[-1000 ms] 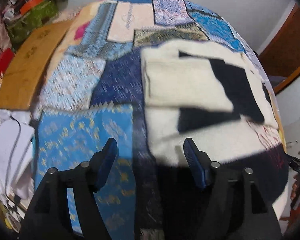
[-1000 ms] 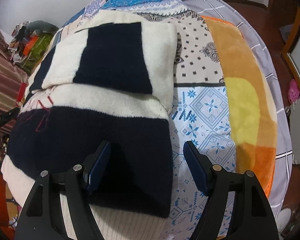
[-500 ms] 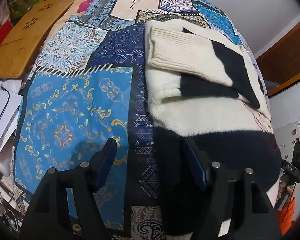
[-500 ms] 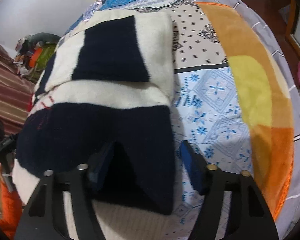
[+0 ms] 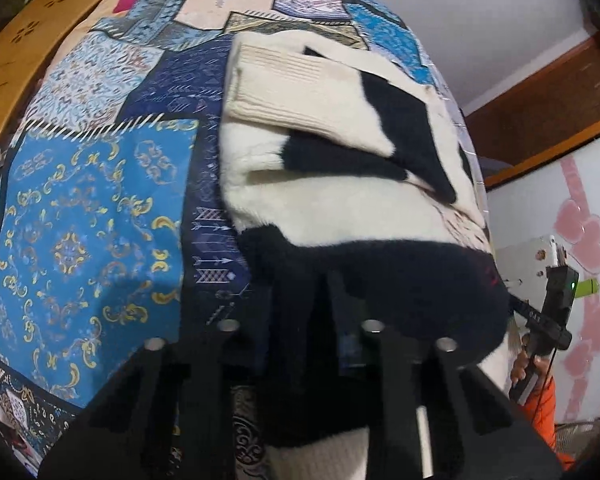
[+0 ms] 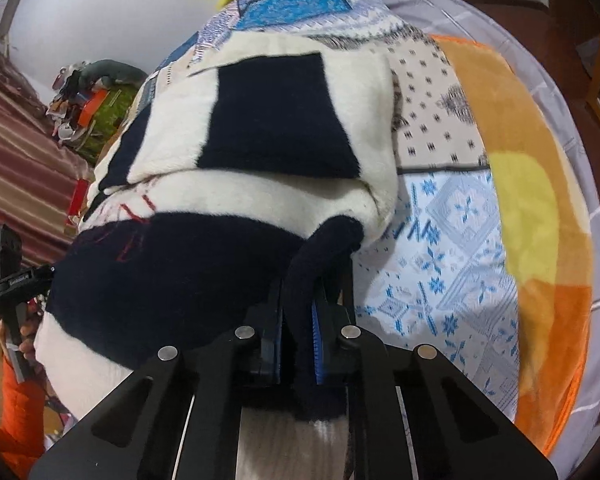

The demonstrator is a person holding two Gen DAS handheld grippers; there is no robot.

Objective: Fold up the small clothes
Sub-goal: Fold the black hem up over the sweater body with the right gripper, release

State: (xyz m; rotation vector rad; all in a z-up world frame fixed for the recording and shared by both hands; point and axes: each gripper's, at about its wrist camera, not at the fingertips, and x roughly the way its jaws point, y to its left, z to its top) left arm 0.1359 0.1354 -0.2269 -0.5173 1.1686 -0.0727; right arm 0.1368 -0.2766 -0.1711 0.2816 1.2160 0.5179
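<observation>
A fluffy cream and navy block-pattern sweater [image 5: 340,152] [image 6: 284,120] lies on the bed with its sleeves folded across the body. At its near left corner my left gripper [image 5: 320,292] is closing, and the navy hem band is pinched between its fingers. My right gripper [image 6: 298,300] is shut on the near right corner, where a ridge of navy hem stands up between the blue pads. Each view shows the other gripper at the sweater's far side, held by a hand in an orange sleeve [image 6: 16,420].
A patchwork bedspread [image 5: 84,240] covers the bed. An orange and yellow blanket [image 6: 532,200] lies along its right side. A wooden board [image 5: 28,40] sits to the left, with striped cloth [image 6: 16,160] and a pile of clutter [image 6: 92,92] beyond.
Both grippers moved in over the sweater's near hem and shut on its navy band, the left at the left corner and the right at the right corner, bunching the fabric.
</observation>
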